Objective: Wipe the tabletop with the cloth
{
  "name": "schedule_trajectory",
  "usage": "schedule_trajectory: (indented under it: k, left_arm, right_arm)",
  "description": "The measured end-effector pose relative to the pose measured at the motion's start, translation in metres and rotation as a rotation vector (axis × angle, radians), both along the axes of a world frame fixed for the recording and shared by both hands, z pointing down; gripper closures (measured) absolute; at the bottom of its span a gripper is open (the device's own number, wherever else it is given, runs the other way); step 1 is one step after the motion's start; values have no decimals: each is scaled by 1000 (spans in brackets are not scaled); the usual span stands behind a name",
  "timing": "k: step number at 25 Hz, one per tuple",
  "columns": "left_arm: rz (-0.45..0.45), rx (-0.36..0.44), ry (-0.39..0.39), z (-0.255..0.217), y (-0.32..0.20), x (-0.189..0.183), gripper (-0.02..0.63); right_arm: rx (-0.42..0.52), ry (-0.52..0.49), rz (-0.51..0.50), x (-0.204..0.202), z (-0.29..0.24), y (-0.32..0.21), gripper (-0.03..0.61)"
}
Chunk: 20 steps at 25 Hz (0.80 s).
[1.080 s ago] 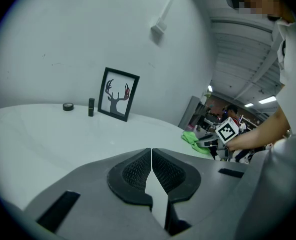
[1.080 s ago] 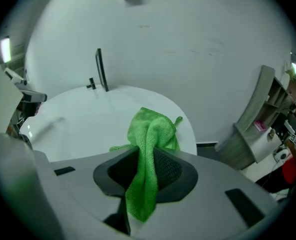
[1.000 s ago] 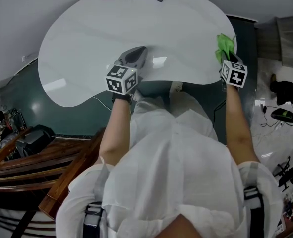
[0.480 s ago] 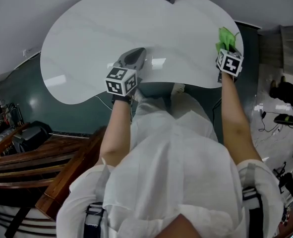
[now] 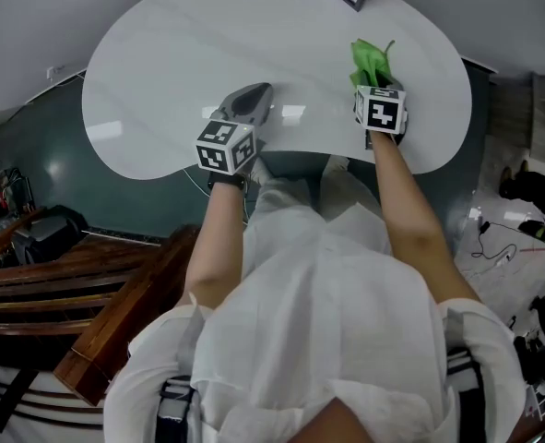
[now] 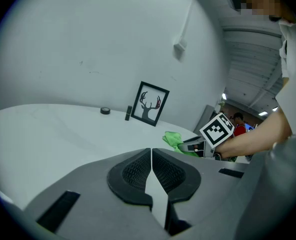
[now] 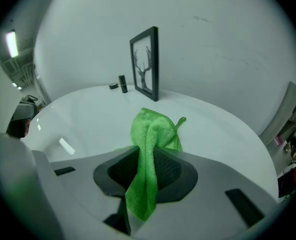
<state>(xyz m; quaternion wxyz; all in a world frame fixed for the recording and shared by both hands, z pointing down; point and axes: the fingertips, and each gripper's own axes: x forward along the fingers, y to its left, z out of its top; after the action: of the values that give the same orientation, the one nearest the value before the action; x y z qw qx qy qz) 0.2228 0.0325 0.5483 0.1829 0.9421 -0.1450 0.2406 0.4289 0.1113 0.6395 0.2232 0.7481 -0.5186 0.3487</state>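
My right gripper (image 7: 146, 160) is clamped on a bunched fold of the green microfibre cloth (image 7: 151, 131) (soft, light, probably limp enough to drag), with the glossy white tabletop (image 7: 87, 115) ahead; my left gripper (image 6: 152, 160) is closed on nothing.

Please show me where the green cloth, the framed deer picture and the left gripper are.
green cloth (image 7: 149, 134), right gripper view, on the fold just above the jaws.
framed deer picture (image 6: 149, 104), left gripper view, on the antler drawing.
left gripper (image 6: 151, 156), left gripper view, where its shut jaws meet.
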Motion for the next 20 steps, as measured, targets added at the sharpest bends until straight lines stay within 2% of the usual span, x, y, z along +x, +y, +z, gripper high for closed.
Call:
schedule_trajectory:
  k: [7,11,15,20]
  left_arm:
    - [-51,7,7,-6,-20,-36,594]
    - [-87,16,11,-10,-34,-58,594]
    - [-123,39,17,-20,-50,-80,594]
    - [-166,89,40,-45,-70,-108,594]
  right_arm:
    - [11,-56,-172,-78,-2,-45,496]
    - [22,-205,-382,-151,-1,-67,495]
    - [82,-317,-542,-226,-22,-81,495]
    - [197,-337,-656,-283,-66,-101,495]
